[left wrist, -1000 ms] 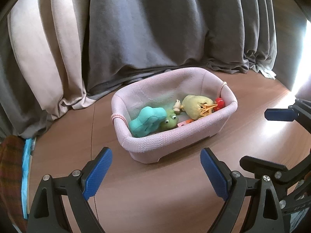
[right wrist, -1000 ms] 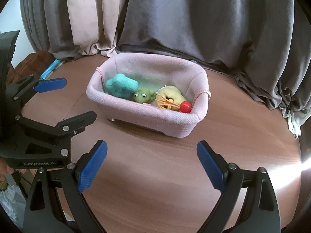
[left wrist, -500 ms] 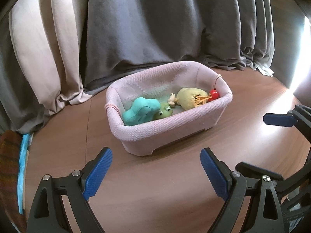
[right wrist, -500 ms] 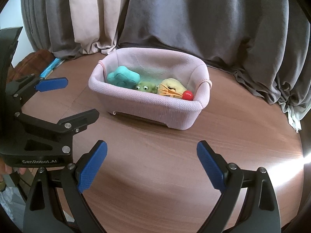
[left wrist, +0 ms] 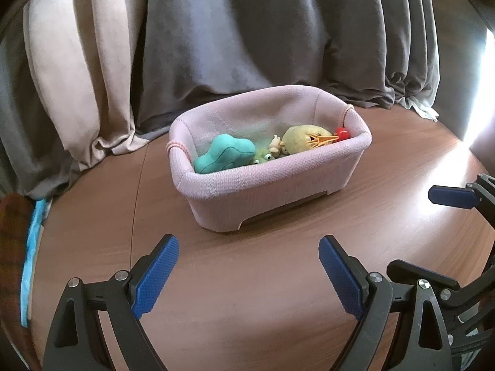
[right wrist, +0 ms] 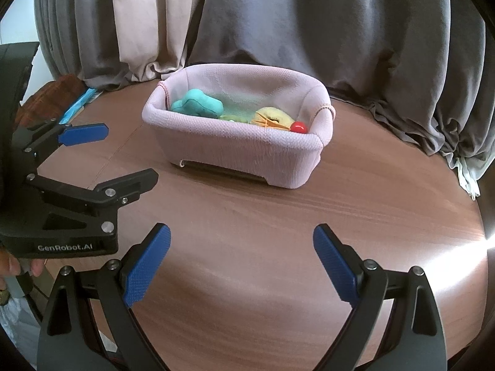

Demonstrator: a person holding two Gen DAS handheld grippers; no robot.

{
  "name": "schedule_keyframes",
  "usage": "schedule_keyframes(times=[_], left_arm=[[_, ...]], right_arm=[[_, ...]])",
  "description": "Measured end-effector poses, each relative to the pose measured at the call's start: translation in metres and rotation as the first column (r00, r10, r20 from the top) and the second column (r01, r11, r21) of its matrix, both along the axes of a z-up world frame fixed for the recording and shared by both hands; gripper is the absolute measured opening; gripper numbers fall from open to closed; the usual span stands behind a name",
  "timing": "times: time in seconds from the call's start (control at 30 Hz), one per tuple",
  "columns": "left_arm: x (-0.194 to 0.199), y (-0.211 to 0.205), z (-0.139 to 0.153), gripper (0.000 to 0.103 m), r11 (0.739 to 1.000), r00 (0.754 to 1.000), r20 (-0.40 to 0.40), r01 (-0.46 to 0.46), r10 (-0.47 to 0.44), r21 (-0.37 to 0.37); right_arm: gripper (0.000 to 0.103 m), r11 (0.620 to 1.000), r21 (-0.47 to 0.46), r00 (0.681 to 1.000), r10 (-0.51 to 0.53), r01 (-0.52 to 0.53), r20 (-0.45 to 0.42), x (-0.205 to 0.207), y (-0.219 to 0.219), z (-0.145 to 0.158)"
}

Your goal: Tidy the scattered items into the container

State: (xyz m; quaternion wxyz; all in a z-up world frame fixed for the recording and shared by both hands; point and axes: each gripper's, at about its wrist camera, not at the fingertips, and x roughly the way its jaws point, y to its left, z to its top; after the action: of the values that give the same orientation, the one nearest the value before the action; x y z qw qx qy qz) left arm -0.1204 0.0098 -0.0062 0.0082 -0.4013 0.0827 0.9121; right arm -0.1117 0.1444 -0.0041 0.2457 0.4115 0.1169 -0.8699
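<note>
A pink knitted basket [left wrist: 266, 188] [right wrist: 235, 145] stands on the brown round table. Inside lie a teal plush [left wrist: 224, 154] [right wrist: 198, 105], a green frog toy [left wrist: 263, 156], a yellow plush [left wrist: 304, 139] [right wrist: 273, 116], an orange clip [left wrist: 323, 140] and a red ball [left wrist: 342, 132] [right wrist: 299, 127]. My left gripper [left wrist: 247, 275] is open and empty, low over the table in front of the basket; it also shows in the right wrist view [right wrist: 108, 154]. My right gripper [right wrist: 241, 266] is open and empty, to the right of the left one.
Grey and beige curtains [left wrist: 216, 46] hang close behind the basket. A plaid cloth [right wrist: 46, 99] and a light blue item [left wrist: 31, 253] lie at the table's left edge. Bright sunlight falls on the table's right side [right wrist: 464, 247].
Both grippers have drawn back and lowered, so the basket looks farther away and is seen more from the side. Both stay open and empty.
</note>
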Motion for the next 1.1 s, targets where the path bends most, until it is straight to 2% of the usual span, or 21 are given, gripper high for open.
schedule_keyframes(times=[0.3,0.73,1.1], left_arm=[[0.013,-0.005,-0.010,0.090,0.999,0.999,-0.035,-0.034,0.034,0.014],[0.023,-0.008,-0.029,0.090,0.998,0.998,-0.030,-0.055,0.056,0.026],[0.031,-0.006,-0.039,0.090,0.998,0.998,-0.022,-0.061,0.062,0.030]], right_arm=[[0.092,1.000,-0.014,1.000,-0.010,0.010,-0.016,0.011,0.004,-0.011],[0.092,1.000,-0.015,0.999,-0.018,0.018,-0.047,0.026,0.006,-0.023],[0.092,0.998,-0.057,0.997,-0.037,0.033,-0.064,0.032,0.011,-0.023]])
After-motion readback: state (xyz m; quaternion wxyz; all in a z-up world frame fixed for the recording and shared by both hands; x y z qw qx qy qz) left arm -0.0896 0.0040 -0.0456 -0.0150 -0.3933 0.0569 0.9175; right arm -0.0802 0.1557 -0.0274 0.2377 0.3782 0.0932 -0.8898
